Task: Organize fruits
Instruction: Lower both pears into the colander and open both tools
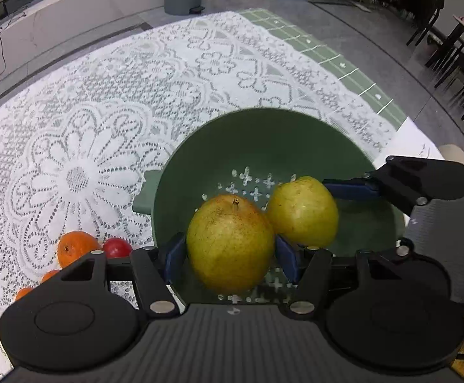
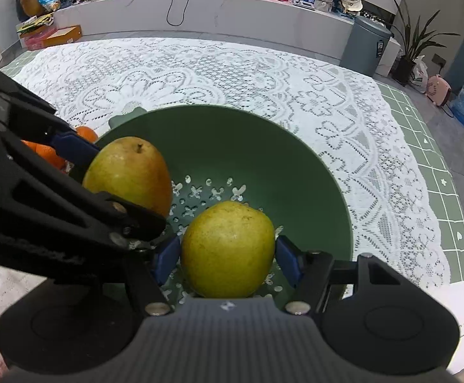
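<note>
— What are the grippers carrying?

— The left gripper (image 1: 230,252) is clamping a yellow-green pear with a stem (image 1: 230,242); the right gripper (image 2: 228,255) is gripping a second pear (image 2: 228,249). Both are hanging inside the green colander (image 1: 263,134), side by side.

— Touching its floor?

— Cannot tell; each pear is hiding what lies under it.

— Other fruit?

— Oranges (image 1: 75,247) and a red fruit (image 1: 117,246) are lying on the lace tablecloth (image 1: 104,111) just beside the colander (the gripper body is cutting them off).
</note>
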Tool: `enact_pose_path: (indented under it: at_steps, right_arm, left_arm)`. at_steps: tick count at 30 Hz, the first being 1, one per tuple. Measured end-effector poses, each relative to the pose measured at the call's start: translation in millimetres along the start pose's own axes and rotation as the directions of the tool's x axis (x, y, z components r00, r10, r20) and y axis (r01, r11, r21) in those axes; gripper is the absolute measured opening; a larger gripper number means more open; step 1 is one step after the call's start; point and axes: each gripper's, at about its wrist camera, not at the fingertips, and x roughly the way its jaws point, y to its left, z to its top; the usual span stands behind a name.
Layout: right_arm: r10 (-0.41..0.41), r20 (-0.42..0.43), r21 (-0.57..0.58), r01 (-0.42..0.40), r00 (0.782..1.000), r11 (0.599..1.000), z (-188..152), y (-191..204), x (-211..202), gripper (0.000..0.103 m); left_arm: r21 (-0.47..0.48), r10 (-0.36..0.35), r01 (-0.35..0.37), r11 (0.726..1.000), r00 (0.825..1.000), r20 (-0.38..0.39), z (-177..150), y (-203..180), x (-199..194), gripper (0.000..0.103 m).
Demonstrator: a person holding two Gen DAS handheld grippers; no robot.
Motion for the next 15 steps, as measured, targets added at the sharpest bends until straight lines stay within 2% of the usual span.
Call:
enact_pose_path:
  at_steps: [4,9,15]
  right_arm:
    - [-0.005,-0.015,0.001,0.005,1.000,1.000,0,-1,4,0.063]
    - [-0.006,-0.030,0.004,0.006,1.000,1.000,1,-1,8,0.063]
    - [-0.004,-0.038,0.017,0.005,0.999,1.000,1,-3,9,0.063]
  left_arm:
    - [-0.005,-0.015,0.015,1.000,1.000,-0.017,1,1,7,0.069]
    - [0.006,0.018,-0.018,1.000,0.999,-0.033,3,-2,14,0.069]
    - [0.001,0.025,-0.025,1.000,0.999,-0.041,4,-2,16,0.069]
